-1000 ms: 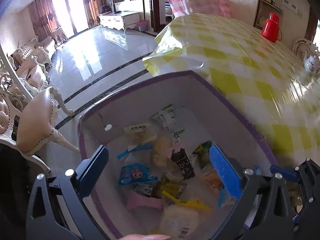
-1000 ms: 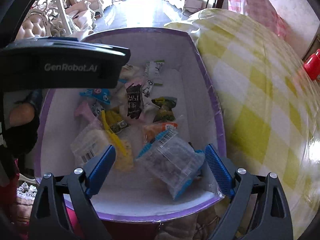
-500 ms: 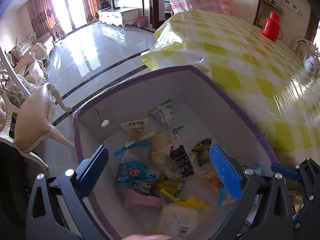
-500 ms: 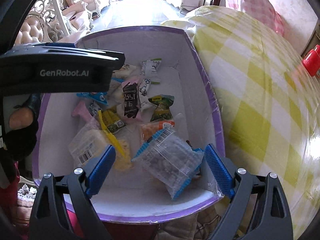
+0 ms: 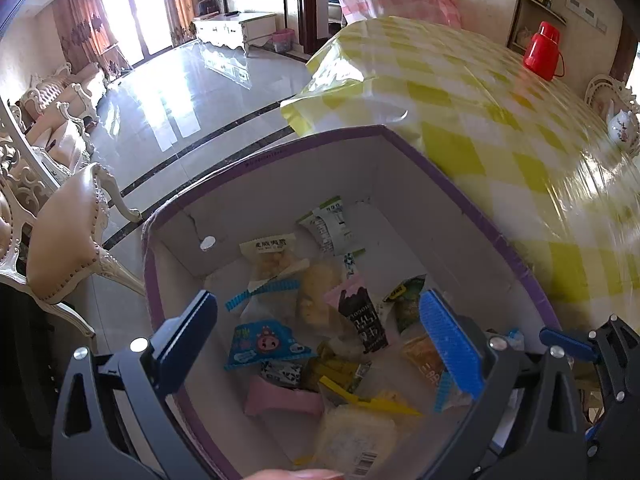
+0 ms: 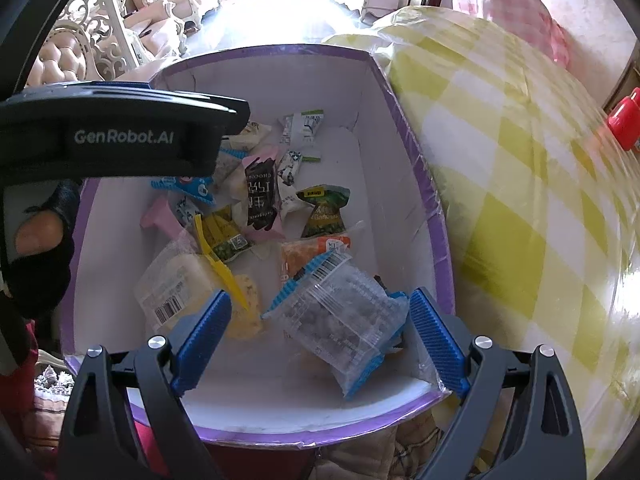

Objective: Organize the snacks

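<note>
Two claws, both spread wide, neither grasping anything.

Left wrist view: left claw (image 5: 320, 332) hung above the purple-rimmed white cardboard box (image 5: 460, 188). Loose wrapped snacks lay on the box floor straight ahead and below; the black-and-pink chocolate wrapper (image 5: 362, 316) sat nearest the gap, long axis roughly along the fingers. Box stood beside the worktop covered in yellow-checked plastic cloth (image 5: 500, 120), red flask (image 5: 543, 51) far back; tiled living room beyond.

Right wrist view: right claw (image 6: 320, 340) straddled a clear blue-edged zip bag (image 6: 340, 316), which lay diagonally, just below the fingers. Probably the nearer claw for that bag; contact unclear.
</note>
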Demonstrator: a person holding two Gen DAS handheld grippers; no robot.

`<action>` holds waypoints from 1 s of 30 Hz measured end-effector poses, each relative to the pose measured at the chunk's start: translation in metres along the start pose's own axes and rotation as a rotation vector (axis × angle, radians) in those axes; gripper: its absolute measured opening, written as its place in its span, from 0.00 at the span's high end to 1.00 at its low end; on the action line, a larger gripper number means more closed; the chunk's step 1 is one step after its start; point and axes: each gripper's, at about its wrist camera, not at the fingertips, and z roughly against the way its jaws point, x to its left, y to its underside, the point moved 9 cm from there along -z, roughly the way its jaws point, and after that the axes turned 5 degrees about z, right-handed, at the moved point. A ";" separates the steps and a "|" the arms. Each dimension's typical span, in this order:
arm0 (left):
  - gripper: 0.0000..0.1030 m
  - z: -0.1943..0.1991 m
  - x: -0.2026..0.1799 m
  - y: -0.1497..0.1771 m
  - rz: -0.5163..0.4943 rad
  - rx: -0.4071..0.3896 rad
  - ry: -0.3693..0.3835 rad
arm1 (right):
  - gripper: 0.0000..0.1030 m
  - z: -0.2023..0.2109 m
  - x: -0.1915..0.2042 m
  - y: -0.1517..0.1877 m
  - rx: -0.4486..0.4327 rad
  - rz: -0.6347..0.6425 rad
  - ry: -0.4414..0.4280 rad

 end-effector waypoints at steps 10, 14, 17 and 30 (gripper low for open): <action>0.01 -0.002 0.001 0.000 -0.002 0.004 0.002 | 0.15 -0.002 0.001 0.001 0.008 -0.002 -0.003; 0.01 -0.002 0.001 0.000 0.000 0.005 0.002 | 0.15 -0.002 0.001 0.001 0.009 -0.003 -0.004; 0.01 -0.003 0.001 0.001 0.000 0.005 0.001 | 0.15 -0.003 0.001 0.001 0.010 -0.005 -0.004; 0.01 -0.008 0.004 0.003 0.004 0.019 0.000 | 0.15 -0.008 0.003 0.004 0.022 -0.010 -0.014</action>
